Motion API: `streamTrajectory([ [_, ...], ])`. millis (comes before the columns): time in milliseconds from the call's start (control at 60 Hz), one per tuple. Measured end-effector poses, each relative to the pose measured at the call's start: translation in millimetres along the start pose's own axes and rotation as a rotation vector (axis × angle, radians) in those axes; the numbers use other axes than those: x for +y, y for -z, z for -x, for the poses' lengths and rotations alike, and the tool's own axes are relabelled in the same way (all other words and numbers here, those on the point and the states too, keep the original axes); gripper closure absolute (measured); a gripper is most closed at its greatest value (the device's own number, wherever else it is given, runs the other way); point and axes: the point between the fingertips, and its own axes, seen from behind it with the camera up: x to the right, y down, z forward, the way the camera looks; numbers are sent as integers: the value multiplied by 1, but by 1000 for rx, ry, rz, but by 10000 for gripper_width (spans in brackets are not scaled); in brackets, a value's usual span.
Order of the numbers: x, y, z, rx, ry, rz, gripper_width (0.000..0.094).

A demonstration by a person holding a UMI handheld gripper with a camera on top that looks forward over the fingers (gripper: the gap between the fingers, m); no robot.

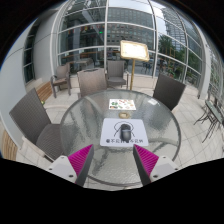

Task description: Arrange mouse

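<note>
1. Right now I hold the jaws (112,160) open and empty; the two pink pads (80,157) stand well apart, above the near rim of the round glass bench (160,118).
2. Ahead of the jaws, the dark mouse (126,130) lies on a white mat (112,138) with dark lettering along its near edge. The mat sits between the bench centre and the near rim.
3. Beyond the mouse, near the bench centre, lies a small printed card (122,104).
4. Bare glass is free at both sides of the mat, up to the rim.
5. Chairs (93,81) stand close around the bench on every side.
6. Behind them a menu stand (134,50) stands before a glass facade (100,30).
</note>
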Motion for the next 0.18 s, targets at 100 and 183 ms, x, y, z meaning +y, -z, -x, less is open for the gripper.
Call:
streamTrajectory([
  [100,-1,3,1,-3,-8,-9,147],
  [183,-2,3,2,-2,-9,-7,146],
])
